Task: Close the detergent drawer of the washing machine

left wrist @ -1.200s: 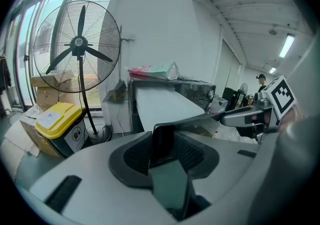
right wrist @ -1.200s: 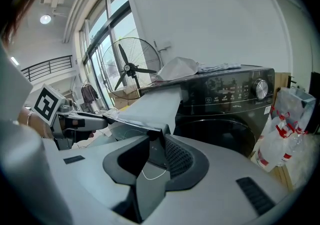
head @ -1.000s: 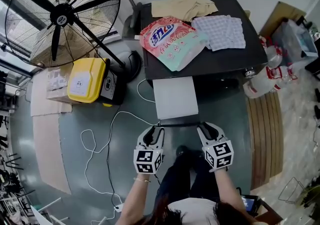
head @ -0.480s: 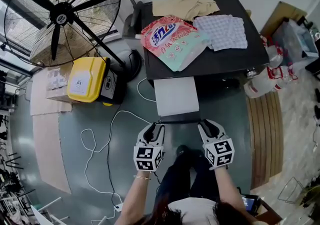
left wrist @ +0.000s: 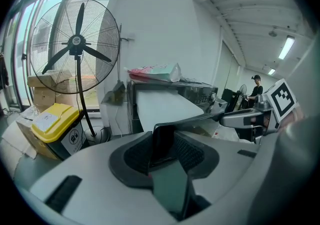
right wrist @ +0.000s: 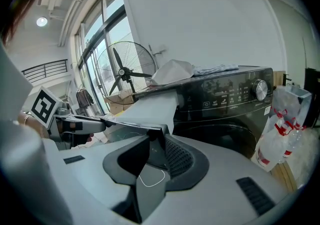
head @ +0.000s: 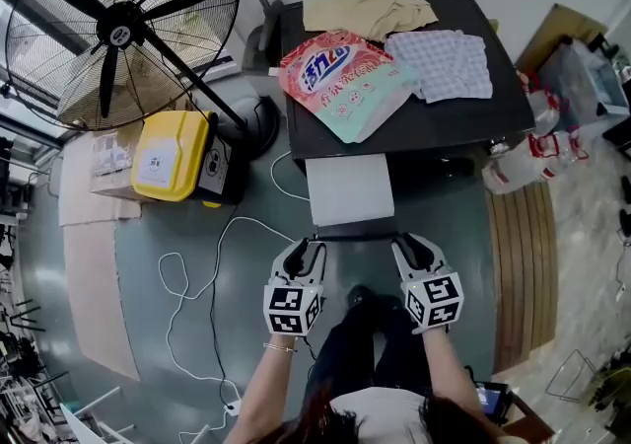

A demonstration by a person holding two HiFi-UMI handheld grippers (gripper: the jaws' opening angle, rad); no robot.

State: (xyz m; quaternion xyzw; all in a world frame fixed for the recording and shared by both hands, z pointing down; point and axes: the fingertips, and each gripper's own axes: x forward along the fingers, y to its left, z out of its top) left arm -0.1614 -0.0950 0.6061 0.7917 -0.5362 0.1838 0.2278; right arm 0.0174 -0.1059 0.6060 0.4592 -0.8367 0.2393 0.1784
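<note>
Probably light, stiff and easy on its runners, the drawer (head: pixel 350 190) stands pulled far out of the washing machine (head: pixel 444 121) toward the person. Its dark front lip (head: pixel 355 233) is the place to hold: the left hand-held gripper (head: pixel 307 253) and right hand-held gripper (head: pixel 409 245), jaws fairly wide, seem to pinch its two ends.
</note>
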